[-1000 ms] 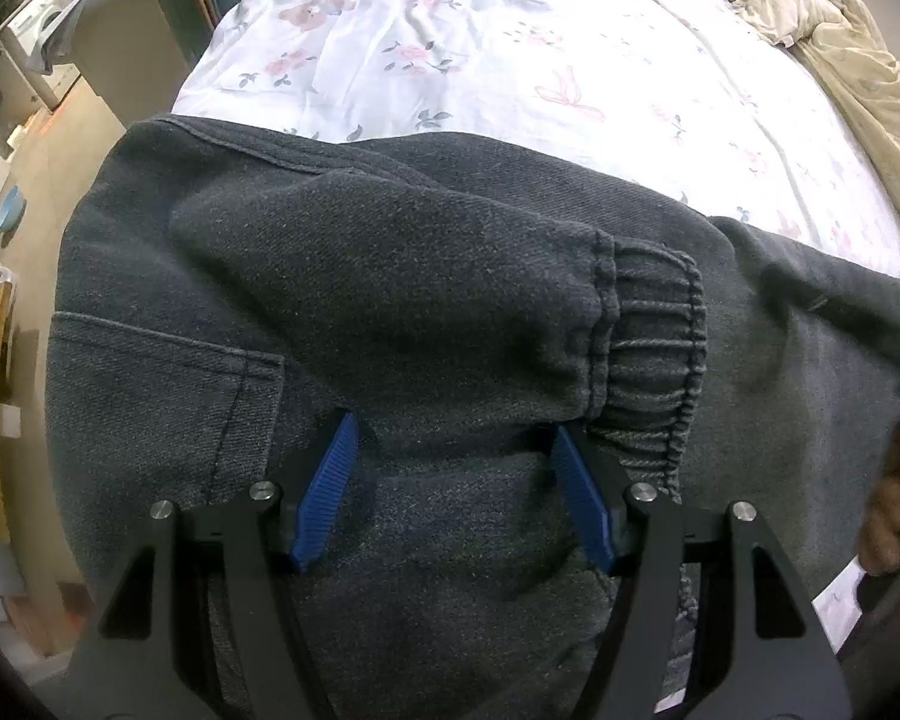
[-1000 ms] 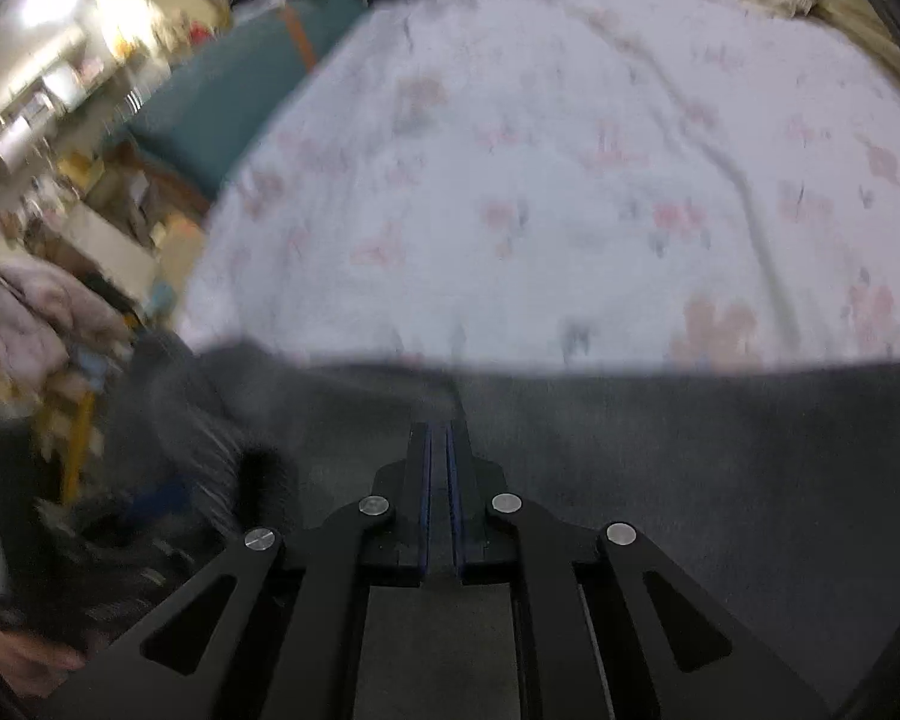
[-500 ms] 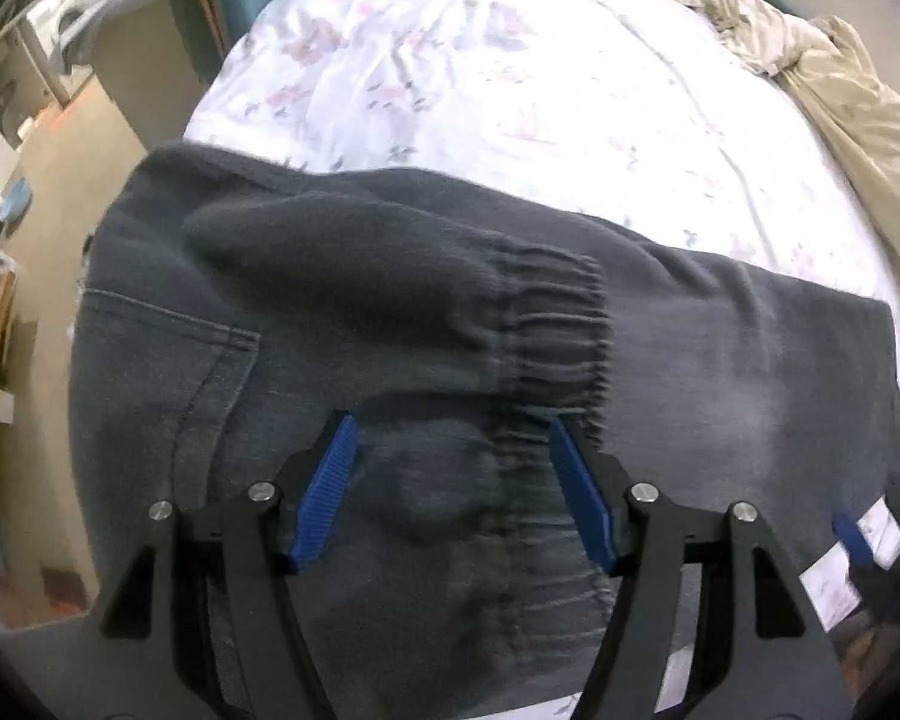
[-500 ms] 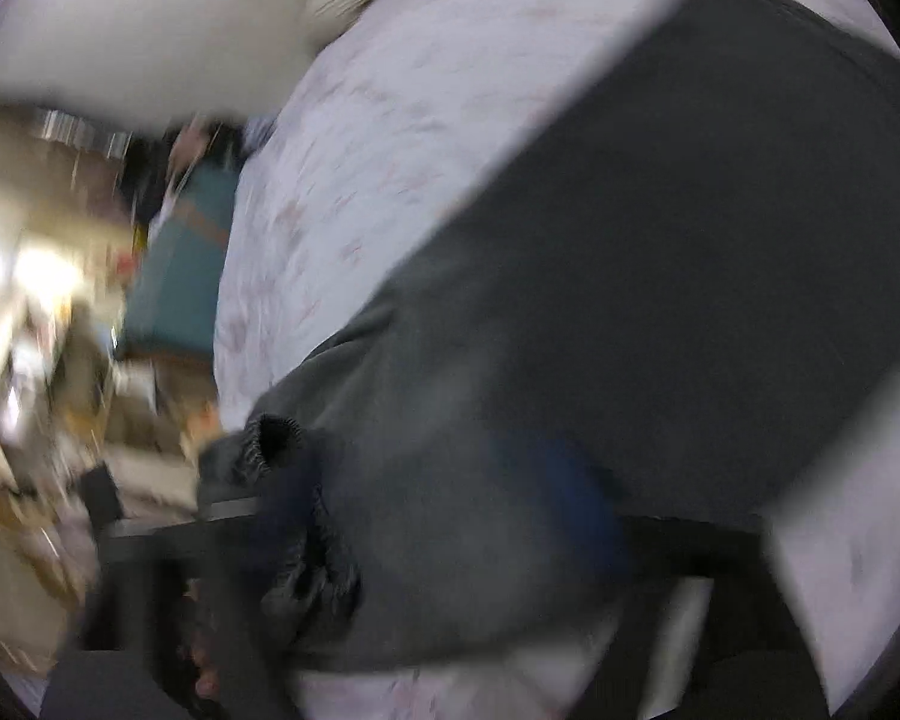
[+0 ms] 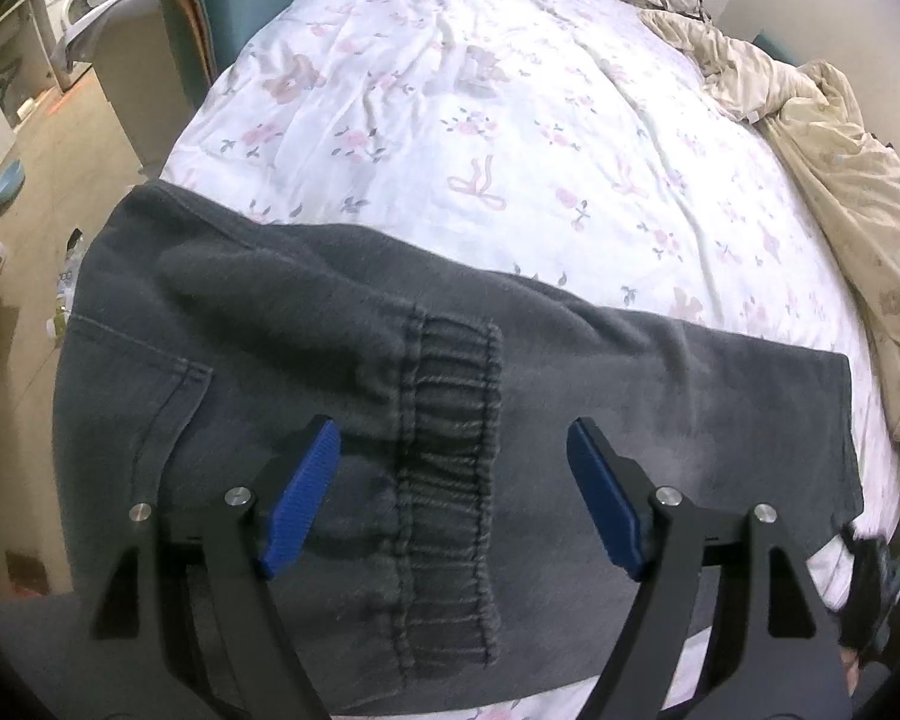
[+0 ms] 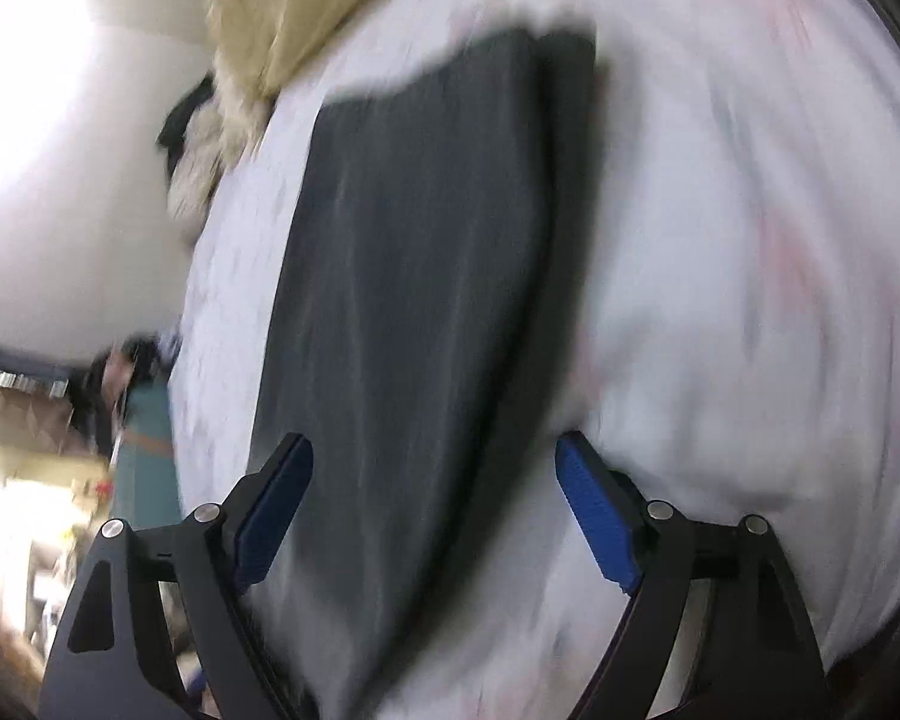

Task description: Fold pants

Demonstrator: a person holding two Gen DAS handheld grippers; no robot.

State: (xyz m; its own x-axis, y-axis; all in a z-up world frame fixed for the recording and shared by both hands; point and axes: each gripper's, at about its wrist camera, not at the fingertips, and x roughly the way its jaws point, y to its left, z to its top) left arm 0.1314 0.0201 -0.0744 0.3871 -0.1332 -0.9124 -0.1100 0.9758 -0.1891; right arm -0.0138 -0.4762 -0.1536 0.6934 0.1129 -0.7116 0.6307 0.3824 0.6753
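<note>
Dark grey denim pants [image 5: 342, 420] lie folded on the floral-sheeted bed [image 5: 510, 120]. Left gripper [image 5: 453, 498] jaws just opened, right gripper [image 6: 435, 510] eased in, both empty. Risk: ribbed cuff [image 5: 450, 480] springs back, undoing fold.

Floral-sheeted bed [image 5: 510, 120], beige duvet [image 5: 840, 192] (crumpled), tan floor [image 5: 60, 138].

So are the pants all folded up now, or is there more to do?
Partly. The dark pants lie on the flowered sheet with the elastic cuff folded over the pocket end. Nothing is held: the left gripper and right gripper are open. The long shape probably needs another fold.
</note>
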